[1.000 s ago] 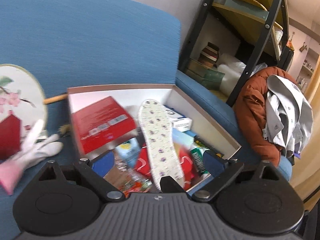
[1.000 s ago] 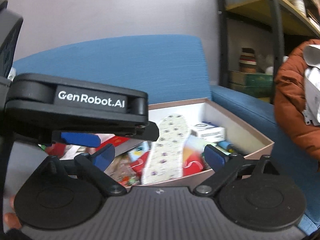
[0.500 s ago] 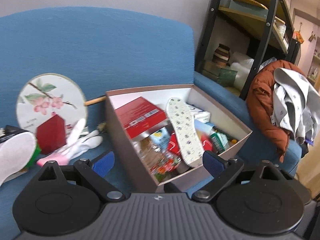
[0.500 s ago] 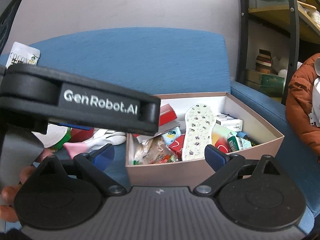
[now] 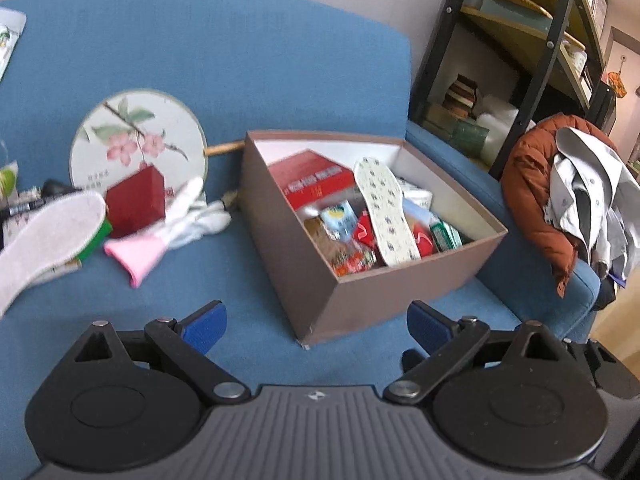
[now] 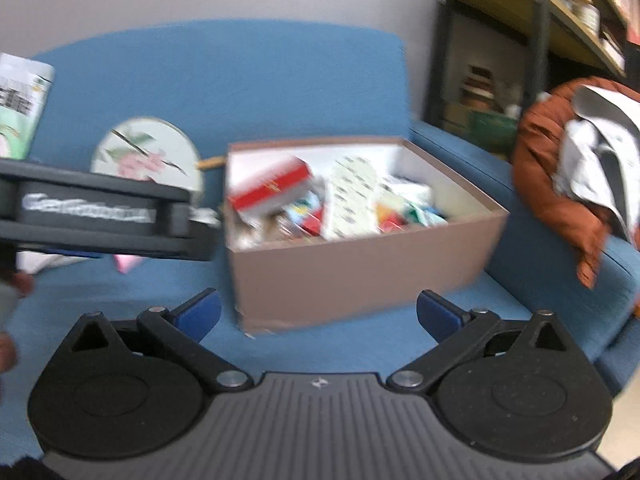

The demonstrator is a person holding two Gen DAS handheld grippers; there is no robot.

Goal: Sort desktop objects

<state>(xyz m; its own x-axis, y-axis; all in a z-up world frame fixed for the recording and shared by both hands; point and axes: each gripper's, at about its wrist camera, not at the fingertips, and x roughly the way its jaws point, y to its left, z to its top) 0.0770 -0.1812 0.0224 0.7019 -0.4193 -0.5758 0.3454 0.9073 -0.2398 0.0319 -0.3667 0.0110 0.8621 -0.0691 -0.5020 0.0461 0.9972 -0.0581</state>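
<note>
A brown cardboard box [image 5: 400, 284] [image 6: 360, 272] sits on a blue sofa. In it lie a patterned insole [image 5: 384, 212], a red carton [image 5: 312, 180] and several small packets. Left of the box lie a round flower fan [image 5: 136, 136], a small dark red box [image 5: 136, 200], a white and pink glove [image 5: 168, 236] and a second white insole [image 5: 44, 236]. My left gripper [image 5: 316, 324] is open and empty, in front of the box. My right gripper [image 6: 318, 314] is open and empty, also short of the box. The left gripper's body [image 6: 100, 212] shows at the left of the right wrist view.
A black metal shelf [image 5: 520, 40] with jars and boxes stands at the right behind the sofa. An orange jacket with a grey garment [image 5: 568, 196] lies on the sofa's right end. A printed packet [image 6: 20, 108] leans on the backrest at the far left.
Both grippers have pulled back and away from the box, which now looks smaller and farther. The items left of the box have come into view. Both grippers stay open.
</note>
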